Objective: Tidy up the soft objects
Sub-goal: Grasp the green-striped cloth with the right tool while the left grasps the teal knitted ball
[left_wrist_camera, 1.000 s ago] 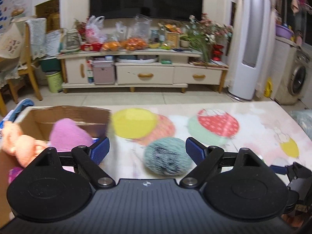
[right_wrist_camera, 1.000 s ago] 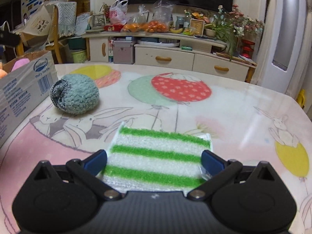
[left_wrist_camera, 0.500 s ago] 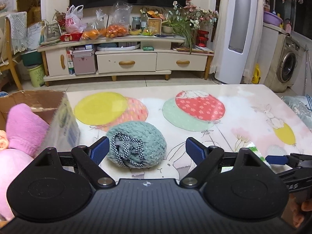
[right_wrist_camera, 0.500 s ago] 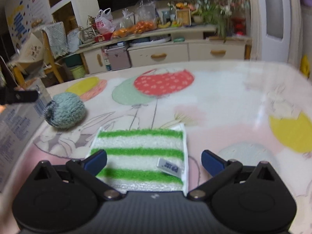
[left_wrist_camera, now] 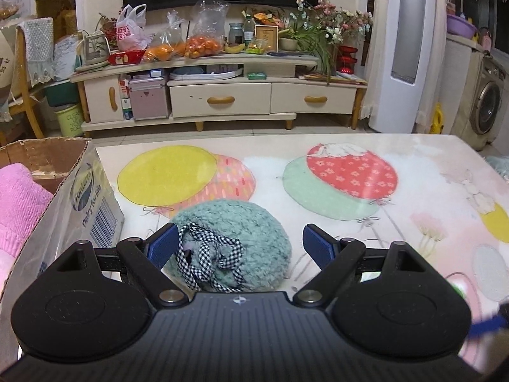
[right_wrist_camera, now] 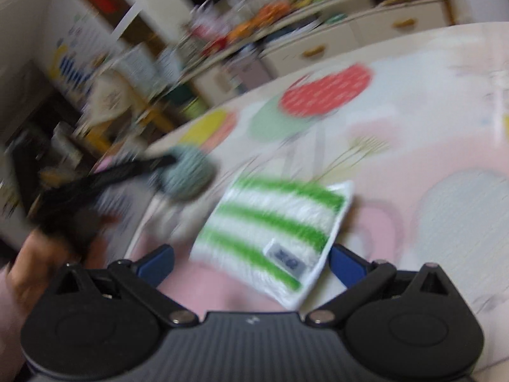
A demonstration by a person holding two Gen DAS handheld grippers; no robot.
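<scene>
A teal fluffy pouch (left_wrist_camera: 241, 235) with a black-and-white checked ribbon lies on the table, between the open fingers of my left gripper (left_wrist_camera: 241, 245), nearer the left pad. It also shows blurred in the right wrist view (right_wrist_camera: 187, 172). A green-and-white striped cloth (right_wrist_camera: 273, 235) lies flat between the open fingers of my right gripper (right_wrist_camera: 251, 265), with a small label near its front edge. A cardboard box (left_wrist_camera: 63, 197) at left holds a pink soft item (left_wrist_camera: 19, 203).
The table (left_wrist_camera: 366, 222) has a balloon and rabbit print. A TV stand (left_wrist_camera: 222, 95) with bags of fruit stands beyond its far edge. A washing machine (left_wrist_camera: 486, 108) is at far right. The left gripper and hand (right_wrist_camera: 73, 203) show blurred at left in the right wrist view.
My left gripper has swung from the box to the teal pouch and moved in around it. My right gripper has turned left and tilted, so the striped cloth now sits at an angle; the view is blurred.
</scene>
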